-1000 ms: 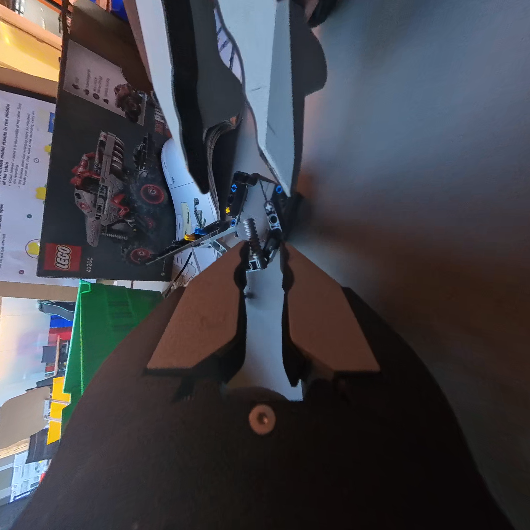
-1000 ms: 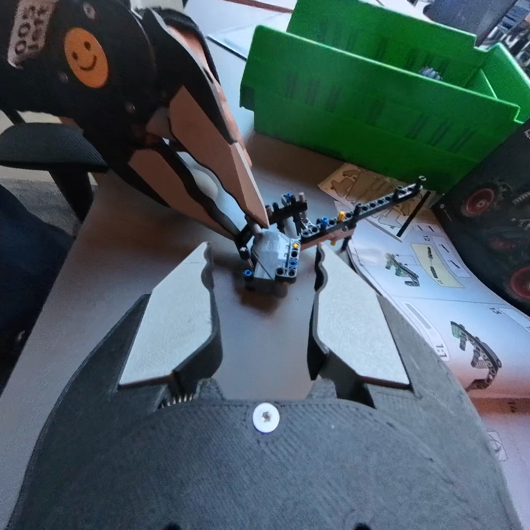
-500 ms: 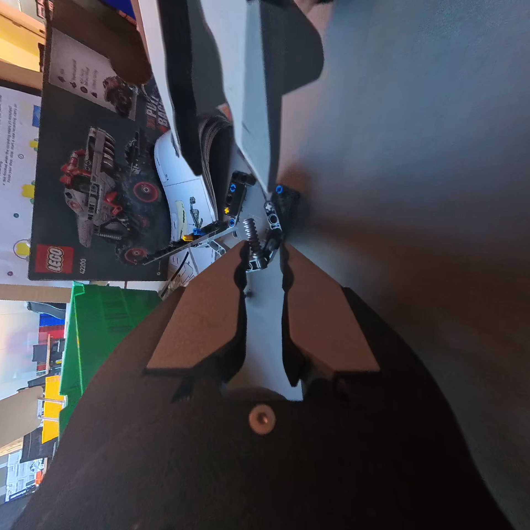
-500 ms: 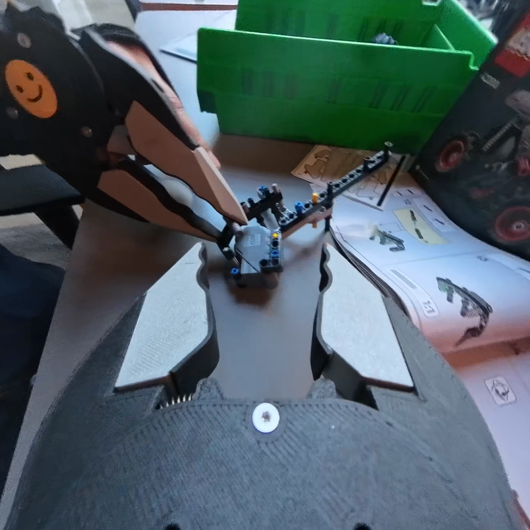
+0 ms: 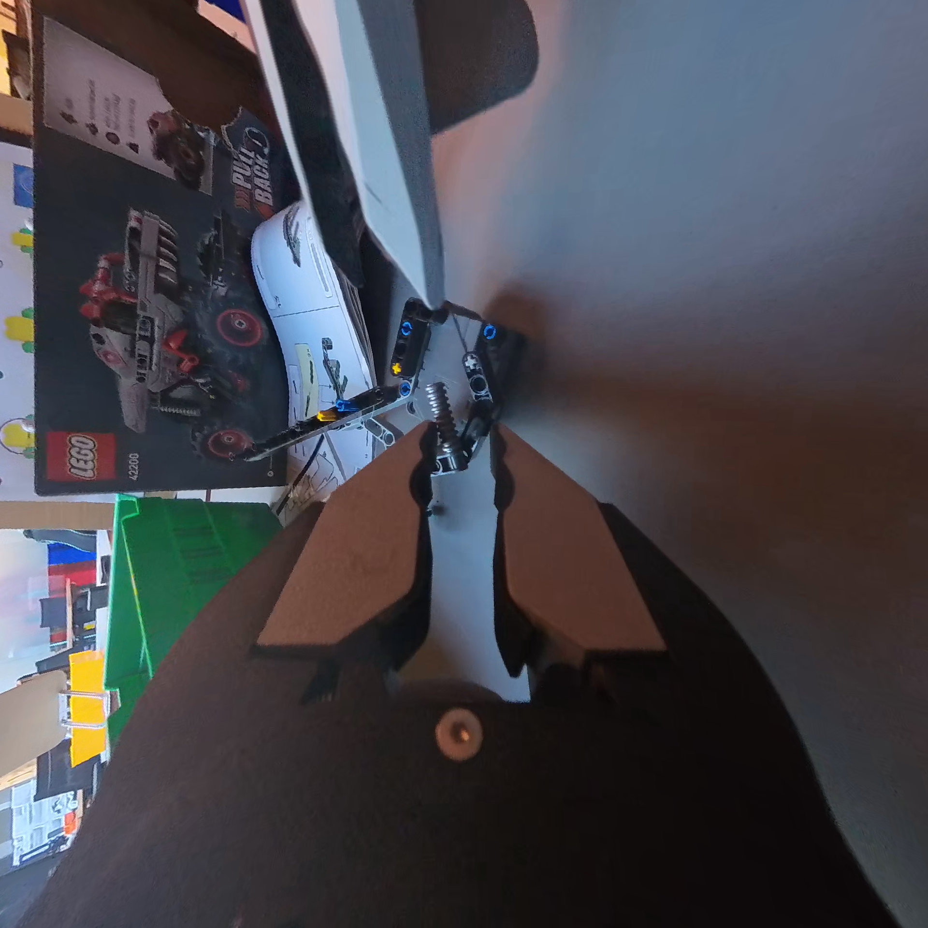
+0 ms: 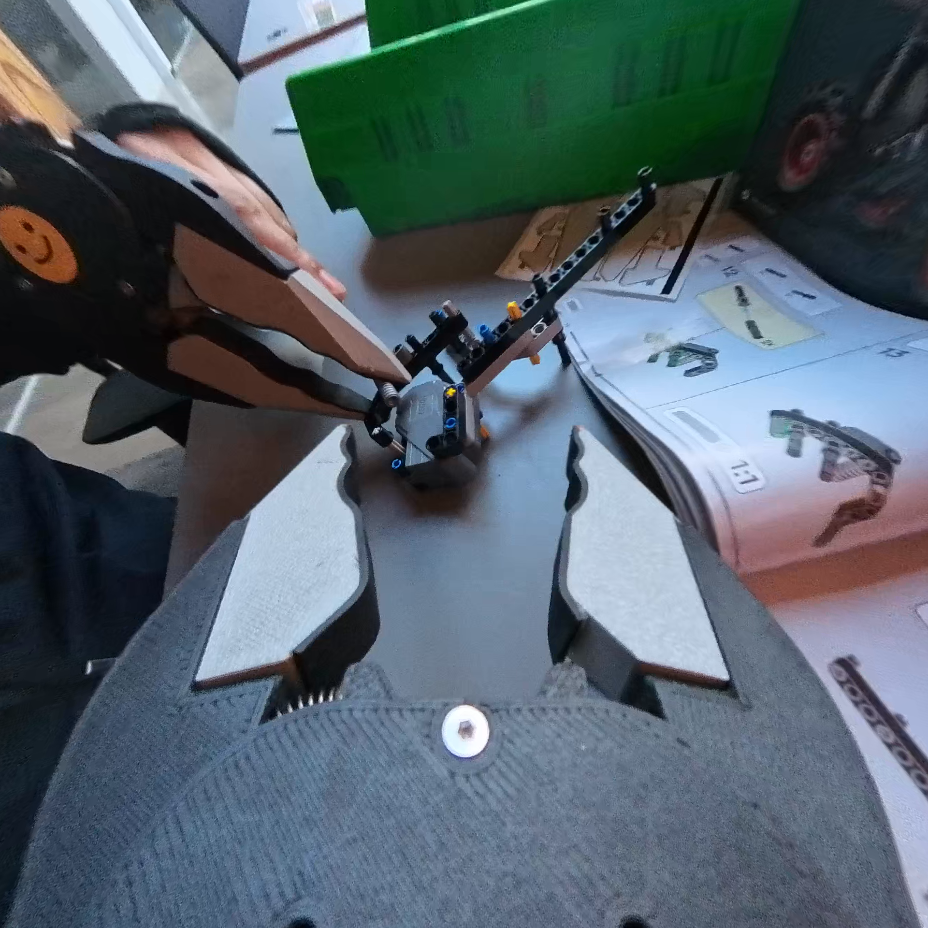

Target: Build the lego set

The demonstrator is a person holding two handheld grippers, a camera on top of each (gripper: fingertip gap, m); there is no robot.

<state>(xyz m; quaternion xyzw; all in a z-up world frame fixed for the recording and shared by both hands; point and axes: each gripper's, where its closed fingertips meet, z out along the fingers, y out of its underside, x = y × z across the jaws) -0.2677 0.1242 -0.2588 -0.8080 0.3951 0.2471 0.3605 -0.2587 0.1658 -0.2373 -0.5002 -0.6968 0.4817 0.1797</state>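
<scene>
The partly built Lego assembly is a grey block with black beams and blue and yellow pins, resting on the dark table. My left gripper, with brown pads, is shut on the assembly's spring end. It also shows in the right wrist view, coming in from the left. My right gripper, with grey pads, is open, and the assembly sits just ahead between its fingertips without touching them. One right finger shows in the left wrist view. A long black beam sticks out toward the back.
An open instruction booklet lies at the right. A green bin stands behind the assembly. The dark Lego box stands behind the booklet. A person's hand holds the left gripper.
The right gripper has swung and tilted around the assembly while staying open. The left gripper has kept its hold, and the assembly has turned a little.
</scene>
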